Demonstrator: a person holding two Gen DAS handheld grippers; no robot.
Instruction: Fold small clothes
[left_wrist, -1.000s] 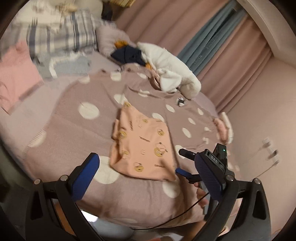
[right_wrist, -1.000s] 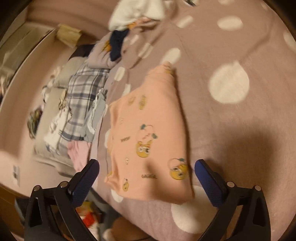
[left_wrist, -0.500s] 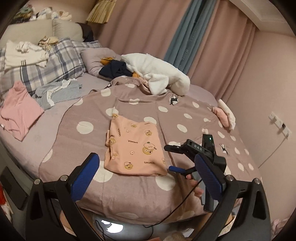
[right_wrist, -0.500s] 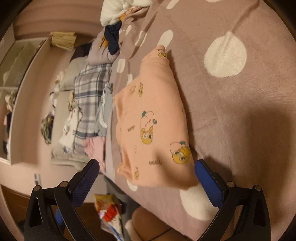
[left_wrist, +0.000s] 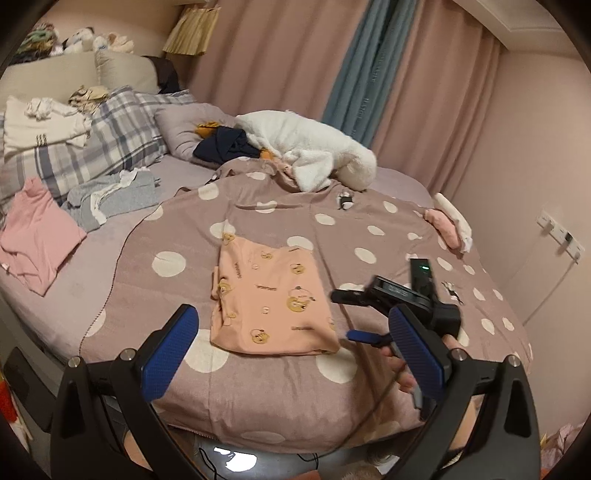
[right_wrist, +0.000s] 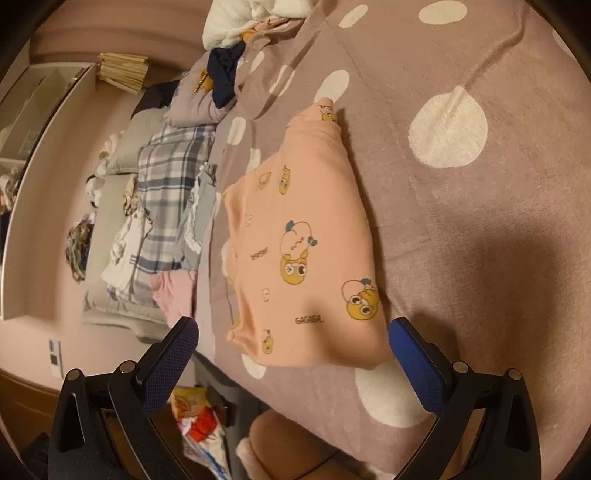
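A peach child's garment with cartoon prints (left_wrist: 271, 301) lies folded into a rectangle on the mauve polka-dot blanket (left_wrist: 166, 262). It also shows in the right wrist view (right_wrist: 303, 254). My left gripper (left_wrist: 291, 354) is open and empty, held back above the bed's near edge. My right gripper (right_wrist: 291, 350) is open and empty, close to the garment's near corner. The right gripper also shows in the left wrist view (left_wrist: 354, 314), just right of the garment.
A pink garment (left_wrist: 35, 236) and a grey one (left_wrist: 114, 195) lie at the bed's left. Plaid pillows (left_wrist: 92, 147), a white fluffy blanket (left_wrist: 306, 151) and a dark garment (left_wrist: 225, 147) sit at the back. A small pink item (left_wrist: 445, 229) lies far right.
My left gripper has pulled back and tilted up, so more of the bed and room shows. My right gripper has shifted slightly near the garment. The garment has not moved.
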